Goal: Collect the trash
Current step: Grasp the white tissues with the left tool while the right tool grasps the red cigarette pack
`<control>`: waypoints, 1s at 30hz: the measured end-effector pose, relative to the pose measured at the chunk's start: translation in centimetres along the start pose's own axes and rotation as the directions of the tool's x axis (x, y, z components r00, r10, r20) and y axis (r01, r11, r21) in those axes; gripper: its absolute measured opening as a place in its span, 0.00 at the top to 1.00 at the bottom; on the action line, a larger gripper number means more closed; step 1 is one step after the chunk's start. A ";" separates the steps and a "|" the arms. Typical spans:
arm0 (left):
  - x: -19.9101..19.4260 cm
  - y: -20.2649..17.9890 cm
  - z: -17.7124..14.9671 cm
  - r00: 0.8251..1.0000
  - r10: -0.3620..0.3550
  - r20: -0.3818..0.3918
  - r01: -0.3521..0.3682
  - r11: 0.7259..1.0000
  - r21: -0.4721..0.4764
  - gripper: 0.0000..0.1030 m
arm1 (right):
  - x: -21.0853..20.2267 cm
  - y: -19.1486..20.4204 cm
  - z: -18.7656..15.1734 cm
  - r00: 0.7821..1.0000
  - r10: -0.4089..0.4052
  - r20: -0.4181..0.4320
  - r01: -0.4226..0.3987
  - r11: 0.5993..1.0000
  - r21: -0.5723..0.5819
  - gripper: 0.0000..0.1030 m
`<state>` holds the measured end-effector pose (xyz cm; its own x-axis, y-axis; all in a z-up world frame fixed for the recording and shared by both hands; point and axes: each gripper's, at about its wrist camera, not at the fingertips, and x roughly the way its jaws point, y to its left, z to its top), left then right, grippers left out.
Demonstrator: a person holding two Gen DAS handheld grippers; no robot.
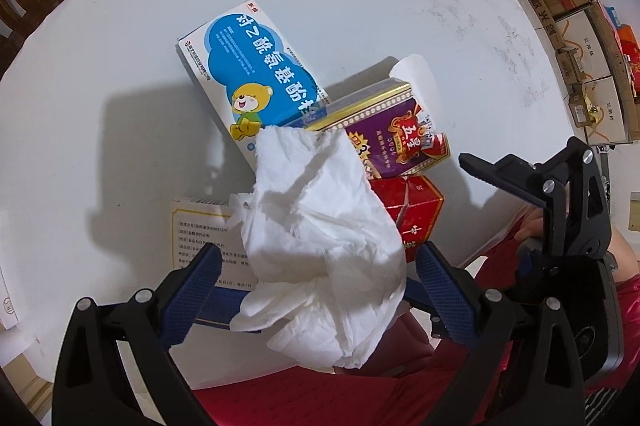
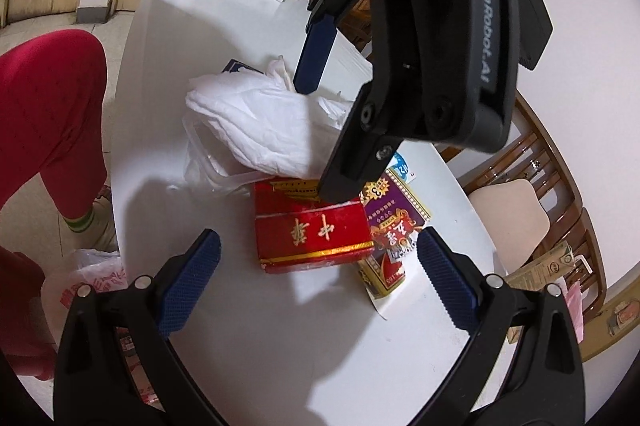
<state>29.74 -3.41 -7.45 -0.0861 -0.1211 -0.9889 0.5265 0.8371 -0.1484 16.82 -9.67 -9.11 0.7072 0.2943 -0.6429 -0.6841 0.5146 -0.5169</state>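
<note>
L wrist view: my left tool is sitting with its blue pads wide apart, and a crumpled white tissue is hanging between them. I can't tell if either pad is touching it, or what's holding it up. The tissue is hiding the lower end of the blue medicine box w/ the cartoon bear, part of the purple-and-gold box and part of the red pack. A white leaflet w/ small print, too fine to read, is lying half under it on the white counter. My right tool is poking in from the right, only one black finger showing. Cardboard cartons are stacking up along the far right, lettering unreadable to me.

R wrist view: my right tool is hovering w/ pads apart over the red pack, gold characters showing upside down. The purple box is lying just beside it, touching. The left tool's body is blocking the middle; "GenRobot.AI" is reading clearly on its side. Only here: a clear plastic bag under the tissue, red trouser leg, a plastic bag on the floor, a wooden chair.
</note>
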 end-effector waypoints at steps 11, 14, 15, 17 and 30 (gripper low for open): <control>0.2 0.6 0.3 0.999 -0.035 0.010 0.035 0.999 0.009 0.08 | 0.6 -1.1 -0.1 0.999 0.048 0.002 -0.048 0.999 0.021 0.21; 0.5 0.4 0.3 0.999 -0.043 0.010 0.043 0.999 0.008 0.12 | 0.7 -1.3 -0.2 0.998 0.058 0.003 -0.058 0.998 0.025 0.24; 0.5 0.4 0.3 0.999 -0.044 0.009 0.044 0.999 0.008 0.15 | 0.7 -1.3 -0.2 0.998 0.064 0.002 -0.064 0.998 0.027 0.34; 0.6 0.3 0.6 0.999 -0.042 0.007 0.042 0.999 0.009 0.17 | 0.9 -1.5 -0.4 0.997 0.079 -0.007 -0.079 0.996 0.033 0.38; 0.3 -0.2 1.0 0.997 -0.075 0.009 0.075 0.997 -0.009 0.48 | 0.9 -1.5 -0.6 0.998 0.068 -0.006 -0.067 0.995 0.075 0.43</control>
<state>30.43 -4.18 -7.75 -0.1179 -0.1885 -0.9750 0.5111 0.8302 -0.2224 18.40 -10.68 -9.24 0.6582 0.3239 -0.6796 -0.7148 0.5523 -0.4290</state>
